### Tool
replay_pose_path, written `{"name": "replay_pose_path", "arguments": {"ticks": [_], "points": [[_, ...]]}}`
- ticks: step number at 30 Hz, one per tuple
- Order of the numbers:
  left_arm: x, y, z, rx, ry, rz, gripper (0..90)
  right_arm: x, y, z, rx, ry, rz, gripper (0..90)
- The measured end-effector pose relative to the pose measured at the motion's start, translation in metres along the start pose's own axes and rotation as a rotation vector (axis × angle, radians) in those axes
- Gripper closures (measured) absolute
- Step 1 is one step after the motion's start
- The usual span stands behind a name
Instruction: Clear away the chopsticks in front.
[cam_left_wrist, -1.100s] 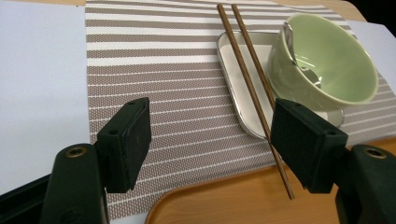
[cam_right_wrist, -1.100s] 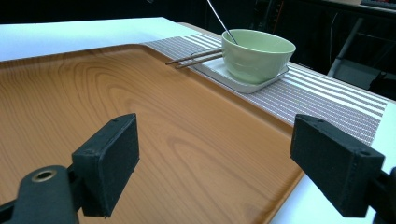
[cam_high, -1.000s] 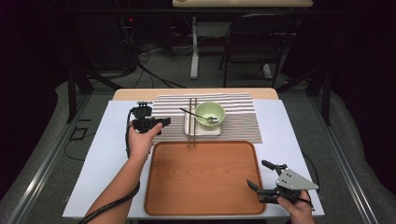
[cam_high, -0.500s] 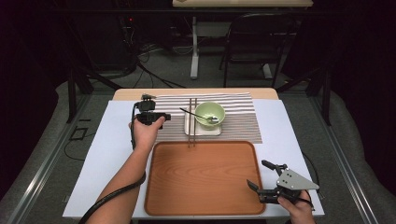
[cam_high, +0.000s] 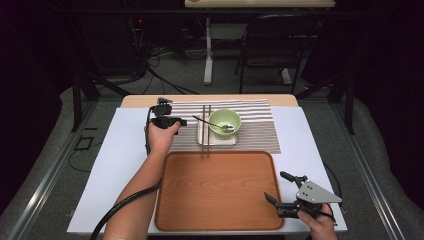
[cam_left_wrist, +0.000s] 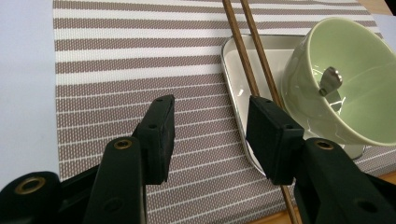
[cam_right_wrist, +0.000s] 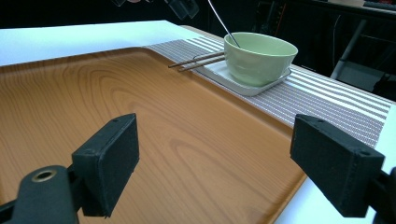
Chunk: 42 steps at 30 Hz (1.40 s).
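Lying side by side on a striped placemat (cam_high: 250, 120), two slim brown chopsticks (cam_high: 205, 131), near ends reaching the rim of a wooden tray (cam_high: 215, 190), one resting along the left edge of a small white dish (cam_high: 204, 136). Just right of them, on that dish, a pale green bowl (cam_high: 225, 122) with a metal spoon (cam_high: 212, 124) leaning out to the left. Underneath, a white table (cam_high: 115, 165) with a light wood strip at the far edge; beyond, grey floor, trailing cables, a chair and table legs in a dark room.

At left, held over the placemat just left of the chopsticks, left gripper (cam_left_wrist: 210, 123): jaws half apart and just been closing, nothing between the pads but bare mat, right pad hanging above the chopsticks and the dish's edge in the left gripper view, contact impossible to tell. At right, near the tray's front right corner, right gripper (cam_high: 277, 187): jaws spread wide, holding nothing, tray surface between them in the right gripper view.
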<state>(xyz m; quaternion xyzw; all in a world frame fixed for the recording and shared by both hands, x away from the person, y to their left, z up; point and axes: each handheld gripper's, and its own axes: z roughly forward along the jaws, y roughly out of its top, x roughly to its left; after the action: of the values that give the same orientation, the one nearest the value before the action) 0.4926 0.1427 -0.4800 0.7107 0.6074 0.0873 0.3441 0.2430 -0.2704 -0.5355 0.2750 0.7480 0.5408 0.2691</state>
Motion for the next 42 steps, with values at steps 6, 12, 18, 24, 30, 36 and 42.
{"name": "replay_pose_path", "arguments": {"ticks": [6, 12, 18, 24, 30, 36, 42], "points": [[-0.003, 0.006, 0.009, 0.003, 0.029, 0.020, 50.8, 0.000, 0.000, 0.000, -0.003, 0.000, 0.005, 15.0], [-0.002, 0.009, 0.018, 0.013, 0.029, 0.027, 52.5, 0.000, 0.000, 0.000, -0.003, 0.000, 0.009, 15.0], [-0.004, 0.009, 0.028, 0.023, 0.011, 0.038, 55.5, -0.001, 0.000, -0.001, -0.006, 0.001, 0.011, 15.0], [-0.008, 0.009, 0.037, 0.035, 0.014, 0.046, 59.4, -0.001, 0.000, -0.001, -0.008, 0.000, 0.010, 15.0], [-0.009, 0.007, 0.045, 0.048, -0.004, 0.018, 64.2, -0.001, 0.000, -0.001, -0.008, 0.000, 0.013, 15.0], [-0.012, 0.008, 0.050, 0.062, -0.035, -0.007, 69.9, -0.001, 0.000, -0.001, -0.007, 0.000, 0.012, 15.0], [-0.019, 0.006, 0.057, 0.085, -0.059, -0.015, 73.0, -0.001, 0.000, -0.002, -0.008, 0.000, 0.011, 15.0]]}}
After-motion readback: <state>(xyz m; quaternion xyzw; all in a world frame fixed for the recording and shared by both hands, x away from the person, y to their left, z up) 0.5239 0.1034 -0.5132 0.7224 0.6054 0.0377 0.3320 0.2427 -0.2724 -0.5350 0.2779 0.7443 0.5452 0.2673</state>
